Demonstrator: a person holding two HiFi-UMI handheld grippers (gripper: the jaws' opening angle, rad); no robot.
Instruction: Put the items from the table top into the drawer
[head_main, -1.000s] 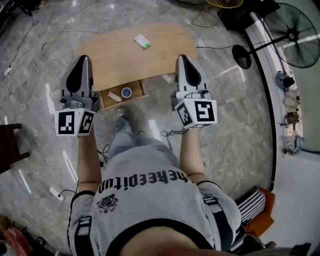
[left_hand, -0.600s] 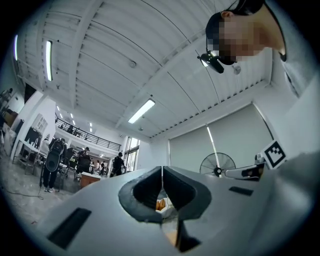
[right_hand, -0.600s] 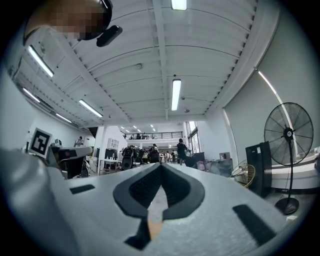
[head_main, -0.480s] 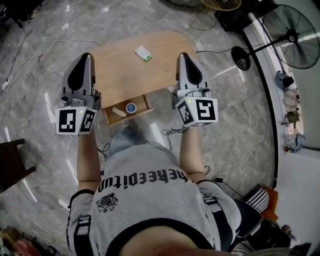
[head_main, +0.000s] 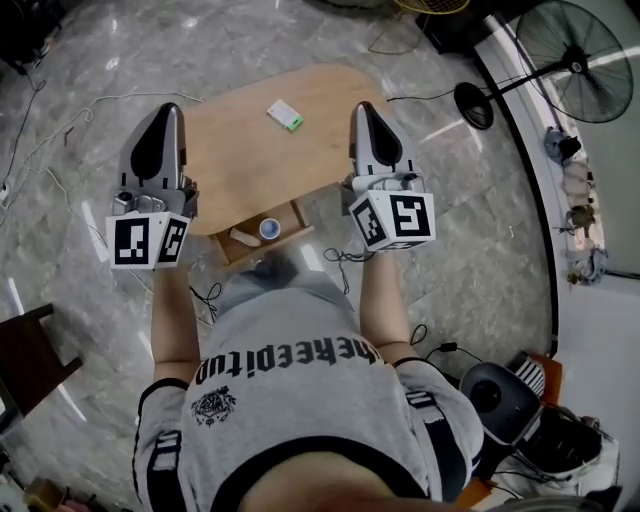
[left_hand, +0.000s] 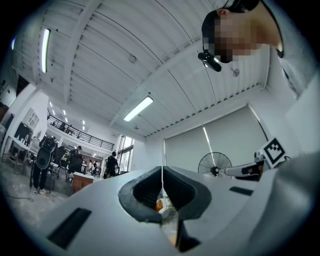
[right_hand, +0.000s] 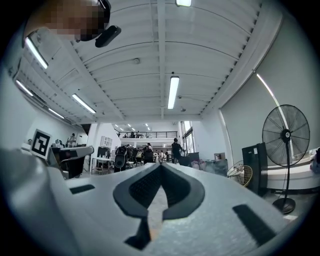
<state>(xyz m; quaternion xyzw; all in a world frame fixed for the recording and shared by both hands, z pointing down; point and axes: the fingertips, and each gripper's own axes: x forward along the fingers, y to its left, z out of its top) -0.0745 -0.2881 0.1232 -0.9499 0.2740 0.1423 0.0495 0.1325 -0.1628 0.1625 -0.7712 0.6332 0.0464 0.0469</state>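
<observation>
In the head view a light wooden table (head_main: 240, 150) stands below me, with a small white and green box (head_main: 284, 115) on its top. Its drawer (head_main: 292, 232) is pulled open at the near side and holds a blue-rimmed round item (head_main: 269, 229) and a pale oblong item (head_main: 243, 237). My left gripper (head_main: 165, 110) hovers over the table's left edge, my right gripper (head_main: 362, 108) over its right edge. Both are held high and pointing a little upward. In the left gripper view (left_hand: 161, 172) and the right gripper view (right_hand: 160, 170) the jaws meet with nothing between them.
A standing fan (head_main: 578, 62) and its round base (head_main: 474, 105) are at the right, beside a wall with clutter. Cables (head_main: 345, 258) lie on the marble floor near the table. A dark chair (head_main: 30, 360) is at the left. People stand far off in the hall.
Both grippers have moved forward together over the table. The table and drawer sit closer beneath me in the view; both pairs of jaws stay shut.
</observation>
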